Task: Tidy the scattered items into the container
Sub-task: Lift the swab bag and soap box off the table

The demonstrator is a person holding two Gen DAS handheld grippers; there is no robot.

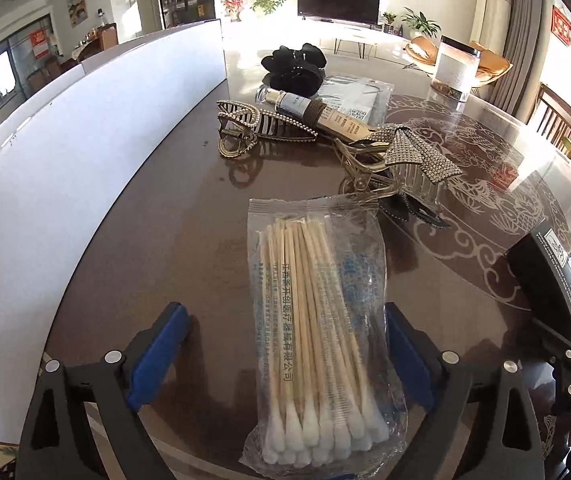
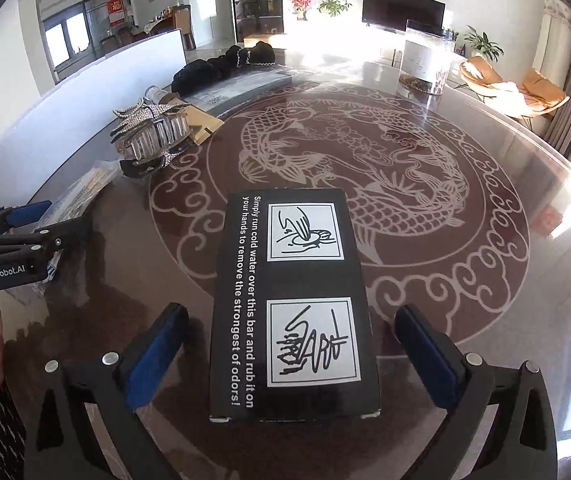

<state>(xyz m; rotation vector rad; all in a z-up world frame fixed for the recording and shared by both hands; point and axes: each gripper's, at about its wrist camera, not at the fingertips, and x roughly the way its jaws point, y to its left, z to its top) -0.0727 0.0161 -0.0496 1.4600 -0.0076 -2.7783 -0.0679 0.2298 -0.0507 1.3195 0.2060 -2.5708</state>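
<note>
The left gripper is wide apart, with the swab bag lying flat on the table between its fingers, not squeezed. The right gripper is wide apart too, around the black box. Hair clips lie near the white container at the table's edge.

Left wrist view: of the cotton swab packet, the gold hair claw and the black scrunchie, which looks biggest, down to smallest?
1. Cotton swab packet, by far, though it lies nearest the camera.
2. Gold hair claw.
3. Black scrunchie, close to the claw in apparent size and farther off, so that order is unsure.
</note>
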